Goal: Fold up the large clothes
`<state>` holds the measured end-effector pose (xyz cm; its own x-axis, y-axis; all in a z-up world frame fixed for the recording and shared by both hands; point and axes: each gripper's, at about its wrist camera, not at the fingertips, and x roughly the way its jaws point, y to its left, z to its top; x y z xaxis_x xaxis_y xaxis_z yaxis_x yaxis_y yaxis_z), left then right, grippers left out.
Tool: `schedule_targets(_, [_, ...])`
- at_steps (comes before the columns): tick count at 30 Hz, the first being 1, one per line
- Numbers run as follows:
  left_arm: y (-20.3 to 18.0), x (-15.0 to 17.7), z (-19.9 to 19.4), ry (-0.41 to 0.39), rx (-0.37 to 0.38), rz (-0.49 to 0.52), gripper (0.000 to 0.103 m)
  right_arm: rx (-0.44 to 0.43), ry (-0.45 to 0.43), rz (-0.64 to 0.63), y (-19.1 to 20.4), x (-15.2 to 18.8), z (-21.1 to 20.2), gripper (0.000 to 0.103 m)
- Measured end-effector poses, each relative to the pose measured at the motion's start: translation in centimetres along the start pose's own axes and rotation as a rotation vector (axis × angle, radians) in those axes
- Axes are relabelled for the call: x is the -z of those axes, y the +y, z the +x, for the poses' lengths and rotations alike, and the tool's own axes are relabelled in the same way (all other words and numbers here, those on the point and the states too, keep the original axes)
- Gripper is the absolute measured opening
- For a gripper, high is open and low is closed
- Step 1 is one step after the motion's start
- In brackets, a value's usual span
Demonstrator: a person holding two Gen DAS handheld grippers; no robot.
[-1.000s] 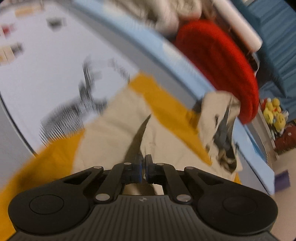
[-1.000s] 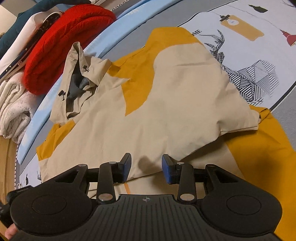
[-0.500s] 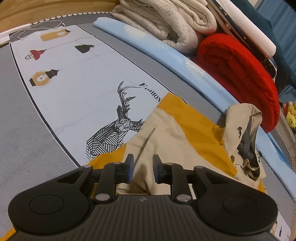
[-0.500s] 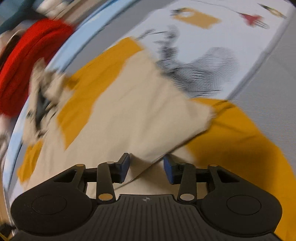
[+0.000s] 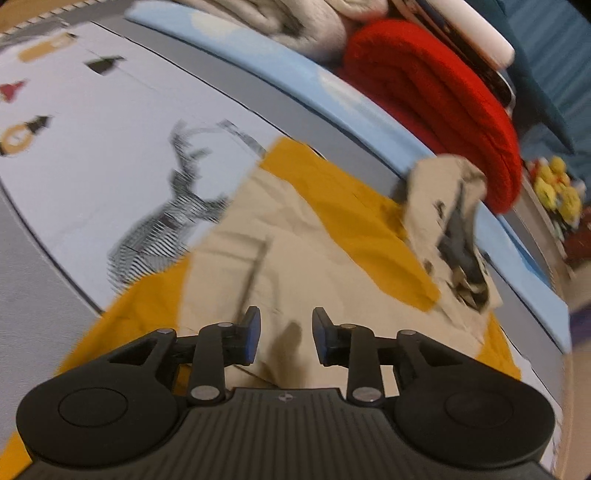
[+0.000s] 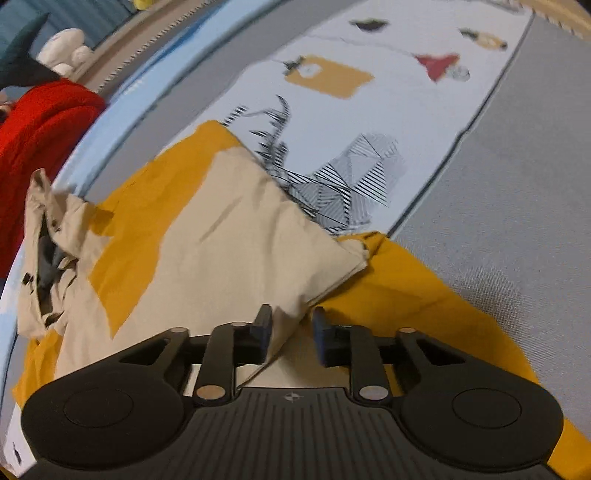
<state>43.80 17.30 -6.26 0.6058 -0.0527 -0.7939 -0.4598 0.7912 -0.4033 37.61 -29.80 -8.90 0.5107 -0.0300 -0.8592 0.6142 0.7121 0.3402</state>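
Note:
A beige and yellow hooded jacket (image 5: 332,258) lies spread on the bed, its crumpled hood (image 5: 450,221) at the far right. My left gripper (image 5: 286,332) hovers low over the beige front; its jaws are opening, with only flat cloth beneath them and nothing pinched. In the right wrist view the jacket (image 6: 221,251) shows a folded beige flap over a yellow sleeve (image 6: 406,295), and the hood (image 6: 48,229) is at the left. My right gripper (image 6: 291,332) straddles the flap's edge. Its jaws are opening, and the pads do not press the cloth.
A white sheet with a deer print (image 5: 110,129) lies beyond the jacket on the grey bed cover (image 6: 517,184). A rolled red blanket (image 5: 436,103), pale folded bedding (image 5: 295,22) and a light blue strip (image 5: 258,55) line the far side. Yellow toys (image 5: 554,188) sit far right.
The left gripper, shut on a cloth fold a second ago, has let go and its jaws stand apart. The right gripper has swung right along the jacket's flap edge toward the yellow sleeve.

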Motion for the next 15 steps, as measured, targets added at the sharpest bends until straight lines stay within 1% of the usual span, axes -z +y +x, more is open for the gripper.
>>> schedule_targets(2, [-0.2,0.3,0.7,0.029,-0.006,0.014,0.034,-0.011,-0.046,-0.039,0.9,0.9,-1.2,0.032])
schedule_targets(4, [0.1,0.5,1.7,0.073,-0.037,0.010,0.034,-0.037,-0.075,-0.094,1.9,1.4,-1.9,0.032])
schedule_targets(6, [0.7,0.8,2.5,0.113,-0.062,-0.021,0.033,-0.083,-0.115,-0.162,2.8,1.6,-2.6,0.032])
schedule_targets(7, [1.0,0.8,2.6,0.122,-0.067,-0.036,0.033,-0.121,-0.139,-0.189,3.1,1.5,-2.6,0.034])
schedule_targets(9, [0.9,0.8,2.3,0.114,-0.068,-0.039,0.034,-0.201,-0.137,-0.234,3.6,0.3,-1.4,0.051])
schedule_targets(10, [0.7,0.7,2.0,0.105,-0.069,-0.029,0.034,-0.221,-0.122,-0.251,3.7,-0.3,-0.6,0.052])
schedule_targets(11, [0.4,0.7,1.8,0.094,-0.070,-0.015,0.035,-0.208,-0.103,-0.247,3.4,-0.9,0.2,0.052])
schedule_targets(13, [0.1,0.6,1.6,0.081,-0.076,0.010,0.035,-0.137,-0.073,-0.184,2.3,-1.8,1.6,0.052])
schedule_targets(15, [0.2,0.6,2.0,0.093,-0.078,0.004,0.035,-0.067,-0.018,-0.132,0.7,-2.8,3.3,0.052])
